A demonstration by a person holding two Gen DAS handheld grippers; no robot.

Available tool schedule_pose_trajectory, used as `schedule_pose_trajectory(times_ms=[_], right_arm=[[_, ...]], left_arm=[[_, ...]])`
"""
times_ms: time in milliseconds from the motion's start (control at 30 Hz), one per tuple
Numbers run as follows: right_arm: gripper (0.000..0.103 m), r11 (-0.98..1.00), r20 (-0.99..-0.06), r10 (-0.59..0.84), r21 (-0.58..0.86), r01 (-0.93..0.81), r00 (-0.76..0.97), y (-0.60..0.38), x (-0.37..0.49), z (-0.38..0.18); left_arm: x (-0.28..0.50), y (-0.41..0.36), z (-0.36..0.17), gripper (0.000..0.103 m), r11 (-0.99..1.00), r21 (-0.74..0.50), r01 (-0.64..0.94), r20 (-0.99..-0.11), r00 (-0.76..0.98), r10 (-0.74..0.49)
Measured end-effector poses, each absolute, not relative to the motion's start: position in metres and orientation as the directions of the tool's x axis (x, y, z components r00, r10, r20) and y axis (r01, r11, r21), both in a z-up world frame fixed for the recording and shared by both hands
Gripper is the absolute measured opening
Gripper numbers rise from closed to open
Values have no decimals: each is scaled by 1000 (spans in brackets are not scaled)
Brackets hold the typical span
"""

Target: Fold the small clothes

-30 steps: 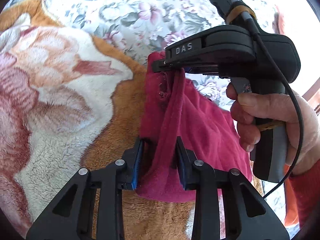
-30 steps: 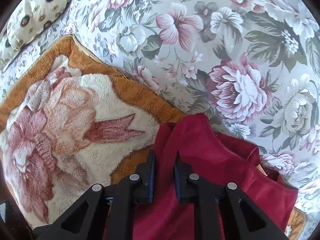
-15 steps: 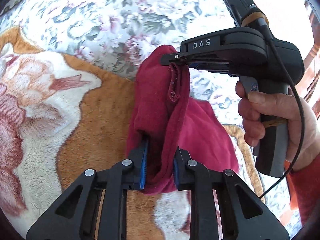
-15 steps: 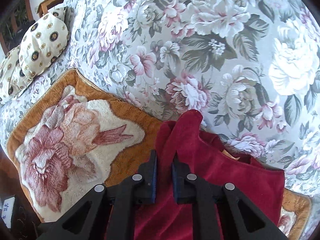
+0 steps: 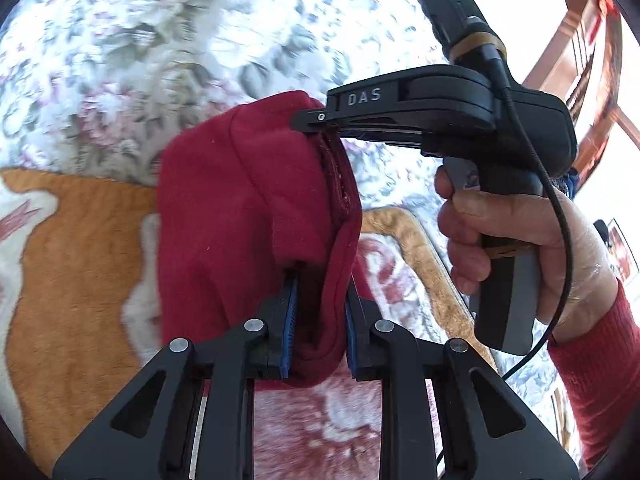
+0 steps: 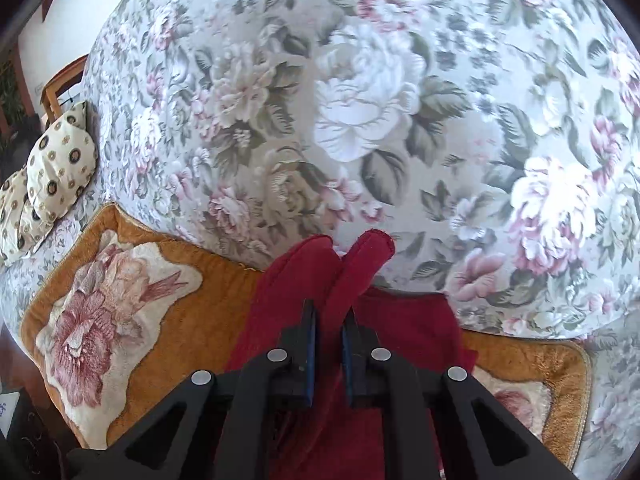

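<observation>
A small dark red garment [image 5: 240, 216] hangs in the air between both grippers, above the sofa seat. My left gripper [image 5: 318, 312] is shut on its lower edge, the cloth bunched between the blue pads. My right gripper [image 5: 316, 120] shows in the left wrist view, held in a hand, shut on the garment's upper edge. In the right wrist view the right gripper [image 6: 328, 332] pinches a fold of the red garment [image 6: 360, 264], which drapes down below the fingers.
An orange plush mat with a pink flower [image 6: 120, 304] covers the sofa seat. The floral sofa back [image 6: 360, 100] rises behind. A spotted cushion [image 6: 52, 176] lies at the far left. A wooden frame [image 5: 580, 60] stands at the right.
Both grippers have lifted the garment up off the mat and toward the sofa back. The left gripper has shifted to the right along the mat; the cloth now hangs folded between them.
</observation>
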State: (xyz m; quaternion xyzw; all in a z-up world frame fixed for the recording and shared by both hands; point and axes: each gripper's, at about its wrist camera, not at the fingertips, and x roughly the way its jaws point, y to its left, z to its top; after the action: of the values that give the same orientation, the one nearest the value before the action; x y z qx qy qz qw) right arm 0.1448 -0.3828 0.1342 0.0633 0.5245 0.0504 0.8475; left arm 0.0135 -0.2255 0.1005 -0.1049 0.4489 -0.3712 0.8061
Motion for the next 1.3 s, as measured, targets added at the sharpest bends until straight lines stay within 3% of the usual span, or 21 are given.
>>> schedule_pose_trajectory(times_ms=[233, 400, 433, 500, 567, 667, 833, 933, 1000, 1167, 1300], right_arm=[[9, 988, -921, 71, 117, 97, 384, -445, 142, 72], [9, 977, -947, 92, 146, 155, 308, -460, 145, 19], [10, 971, -941, 106, 168, 170, 321, -464, 142, 20], [24, 958, -930, 124, 203, 203, 345, -474, 134, 30], [26, 949, -922, 135, 226, 219, 364, -481, 120, 48], [26, 931, -889, 207, 307, 196, 409, -483, 91, 80], [40, 918, -874, 299, 373, 135, 382, -457, 52, 92], [39, 919, -909, 286, 350, 183, 303, -443, 46, 66], [15, 912, -883, 290, 372, 174, 368, -442, 35, 66], [12, 960, -900, 150, 232, 159, 410, -441, 22, 70], [12, 944, -910, 182, 268, 194, 372, -448, 15, 50]], left_arm=[[17, -298, 69, 19, 697, -463, 548, -711, 240, -661], [26, -298, 66, 19, 685, -500, 530, -734, 161, -660], [24, -291, 72, 21, 683, -491, 541, -737, 161, -657], [18, -279, 85, 28, 680, -468, 564, -738, 173, -652], [11, -261, 97, 57, 692, -429, 581, -741, 212, -638], [-1, -231, 107, 60, 733, -375, 567, -747, 284, -601], [13, -199, 94, 60, 807, -355, 473, -773, 337, -537], [22, -205, 73, 60, 830, -312, 462, -815, 318, -484], [23, -209, 62, 60, 827, -309, 469, -838, 277, -470], [9, -220, 42, 60, 812, -286, 509, -864, 228, -448], [11, -221, 33, 60, 824, -292, 486, -887, 184, -423]])
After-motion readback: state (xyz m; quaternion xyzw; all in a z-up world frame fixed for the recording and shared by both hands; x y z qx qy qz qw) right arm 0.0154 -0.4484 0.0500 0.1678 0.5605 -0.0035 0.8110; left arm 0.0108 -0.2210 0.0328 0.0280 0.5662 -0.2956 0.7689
